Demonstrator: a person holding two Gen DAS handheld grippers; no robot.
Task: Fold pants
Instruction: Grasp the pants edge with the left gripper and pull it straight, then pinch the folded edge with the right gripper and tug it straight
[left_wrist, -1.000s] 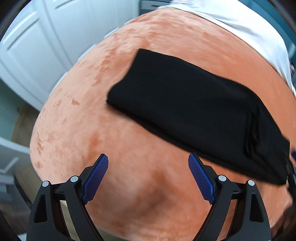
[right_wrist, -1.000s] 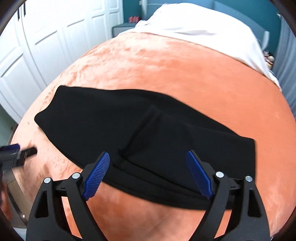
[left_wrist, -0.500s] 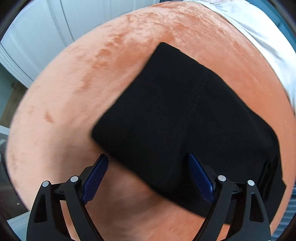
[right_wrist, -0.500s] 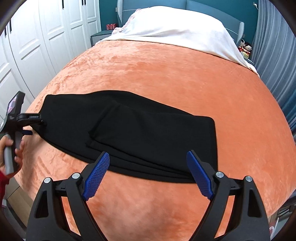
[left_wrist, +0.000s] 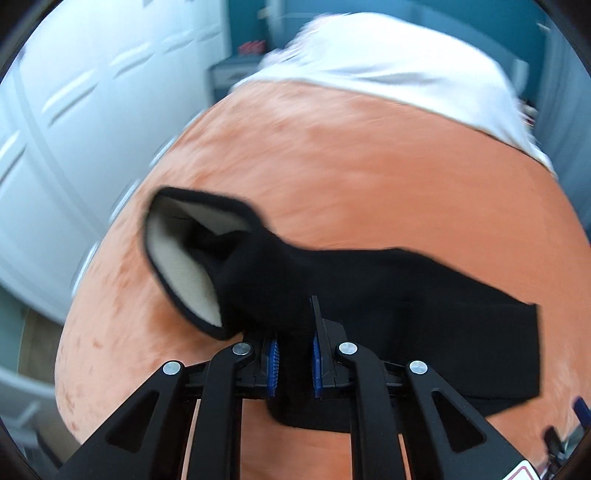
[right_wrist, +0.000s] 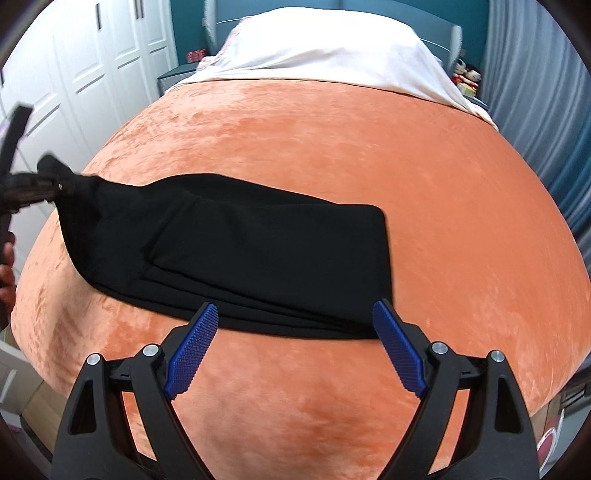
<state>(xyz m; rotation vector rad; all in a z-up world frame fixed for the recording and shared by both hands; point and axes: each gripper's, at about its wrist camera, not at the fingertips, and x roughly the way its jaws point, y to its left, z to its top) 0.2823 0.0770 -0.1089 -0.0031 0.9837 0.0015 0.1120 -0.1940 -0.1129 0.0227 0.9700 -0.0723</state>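
Observation:
Black pants lie folded lengthwise across the orange bed cover. My left gripper is shut on the pants' left end and lifts it, so the pale inside of the opening shows. In the right wrist view the left gripper holds that end raised at the far left. My right gripper is open and empty, just in front of the pants' near edge at their right end, its blue pads above the cover.
A white sheet covers the head of the bed. White wardrobe doors stand to the left. A small nightstand is beside the headboard. Grey curtains hang at the right.
My left gripper closed on the pants' left end and lifted it off the cover. My right gripper stayed open and drew back a little toward the near edge.

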